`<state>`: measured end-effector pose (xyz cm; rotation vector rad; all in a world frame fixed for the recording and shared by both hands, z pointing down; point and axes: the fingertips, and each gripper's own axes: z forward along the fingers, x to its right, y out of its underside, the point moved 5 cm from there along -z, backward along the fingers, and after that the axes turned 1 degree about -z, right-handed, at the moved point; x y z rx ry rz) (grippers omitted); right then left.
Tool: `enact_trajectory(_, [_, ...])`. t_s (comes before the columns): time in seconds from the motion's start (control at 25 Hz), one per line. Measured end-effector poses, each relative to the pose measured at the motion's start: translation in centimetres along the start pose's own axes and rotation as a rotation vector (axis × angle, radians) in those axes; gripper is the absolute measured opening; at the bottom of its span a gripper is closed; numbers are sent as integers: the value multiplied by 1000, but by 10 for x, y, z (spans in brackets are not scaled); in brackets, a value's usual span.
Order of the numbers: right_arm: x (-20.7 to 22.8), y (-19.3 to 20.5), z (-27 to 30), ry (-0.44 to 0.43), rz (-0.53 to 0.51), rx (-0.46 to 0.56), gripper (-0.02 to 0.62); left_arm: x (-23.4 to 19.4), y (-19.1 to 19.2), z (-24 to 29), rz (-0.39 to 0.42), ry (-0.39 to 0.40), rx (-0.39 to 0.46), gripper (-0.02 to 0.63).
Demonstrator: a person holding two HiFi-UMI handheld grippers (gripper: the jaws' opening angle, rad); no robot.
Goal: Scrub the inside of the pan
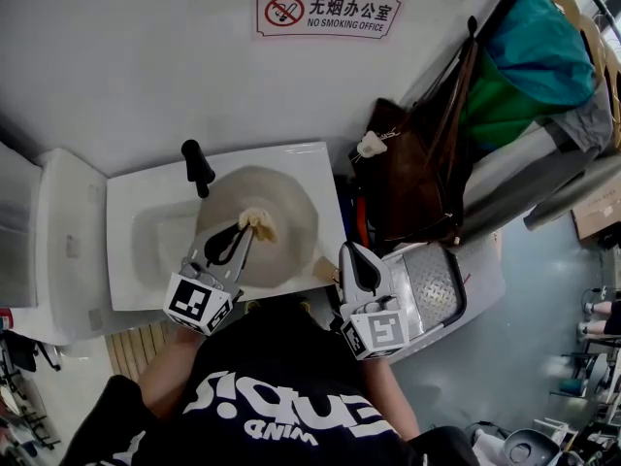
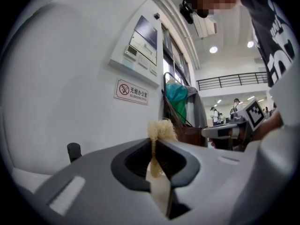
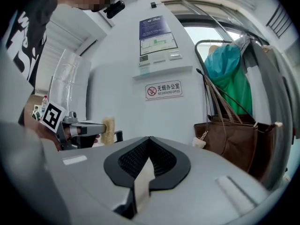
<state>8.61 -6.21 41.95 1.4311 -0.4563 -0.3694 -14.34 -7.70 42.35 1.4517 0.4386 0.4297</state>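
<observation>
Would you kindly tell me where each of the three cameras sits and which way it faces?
Head view: on the person's head, looking steeply down at the pan; left hand-held gripper, right hand-held gripper and black shirt show.
Left gripper view: on the left one, facing the wall over jaws shut on the scrubber; shirt at right.
Right gripper view: on the right one, facing the wall over shut, empty jaws; shirt at left.
Shared: both gripper views show the no-smoking sign.
</observation>
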Motion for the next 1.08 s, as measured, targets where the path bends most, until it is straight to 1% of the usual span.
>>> enact_trajectory(0.2, [-1,-3,2,3,-1,0,8,2,1,1,1,17,-9,23])
enact_trajectory(0.64, [-3,-2,6,1,-16,-5,8,-3,10,2,-52,18,-32,23])
enact_trajectory(1.08, [-8,1,9,-21,-35,-19,8,-3,13,6,-65,30,-49,23])
